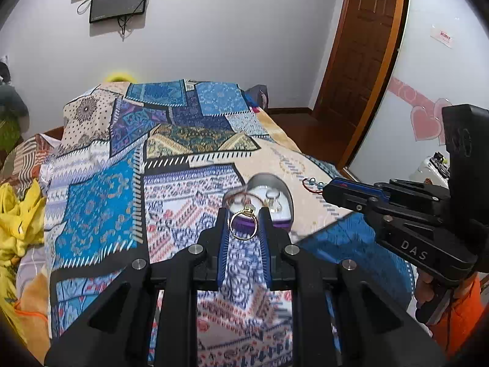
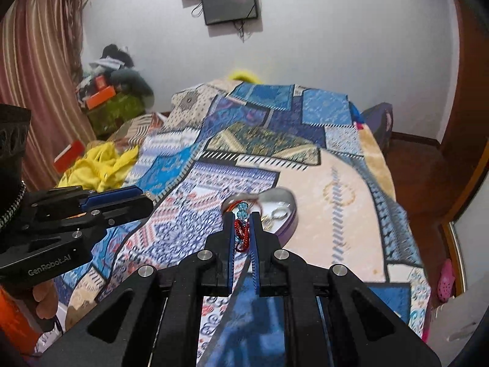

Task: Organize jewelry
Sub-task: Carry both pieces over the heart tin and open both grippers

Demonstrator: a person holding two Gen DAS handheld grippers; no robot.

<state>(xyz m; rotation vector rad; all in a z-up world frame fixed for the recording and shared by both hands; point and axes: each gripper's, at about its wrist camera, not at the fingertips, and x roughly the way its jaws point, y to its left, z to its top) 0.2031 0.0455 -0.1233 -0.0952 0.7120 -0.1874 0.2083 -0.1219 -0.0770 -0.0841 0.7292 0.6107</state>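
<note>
A gold ring [image 1: 243, 224] is clamped in the left gripper [image 1: 243, 214], a red beaded bracelet [image 2: 241, 226] in the right gripper [image 2: 243, 218]; neither is yet laid in the heart-shaped tin [image 2: 287, 208], where some jewelry is already seen.

Glossy metal ring [image 1: 243, 224], seemingly gilt

Patchwork bedspread [image 1: 189, 140], wall TV [image 2: 230, 3], door [image 1: 360, 46].

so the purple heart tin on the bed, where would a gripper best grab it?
Grip the purple heart tin by its upright side wall, one finger inside, one outside, coming from above at the near edge. It lies flat and open on the bedspread, too wide to span.
</note>
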